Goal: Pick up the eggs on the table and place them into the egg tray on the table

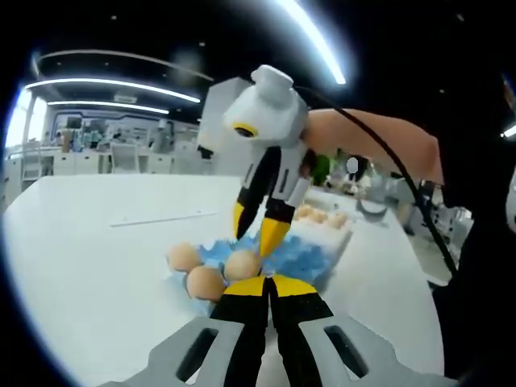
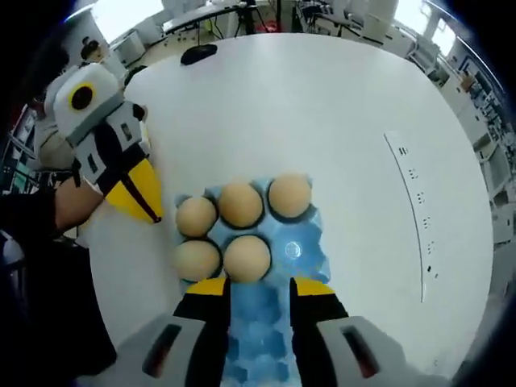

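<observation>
Hovering over egg tray [image 2: 300, 251] w/ five eggs [image 2: 247, 257]: right jaws apart, left together.

in the right gripper view the near end of the egg tray [image 2: 260, 322] lay hidden behind the right gripper [image 2: 260, 289]. in the left gripper view the right gripper's fingers [image 1: 272, 234] covered part of the tray, and objects beyond the counter's [image 1: 97, 266] far edge were too blurred to tell.
</observation>
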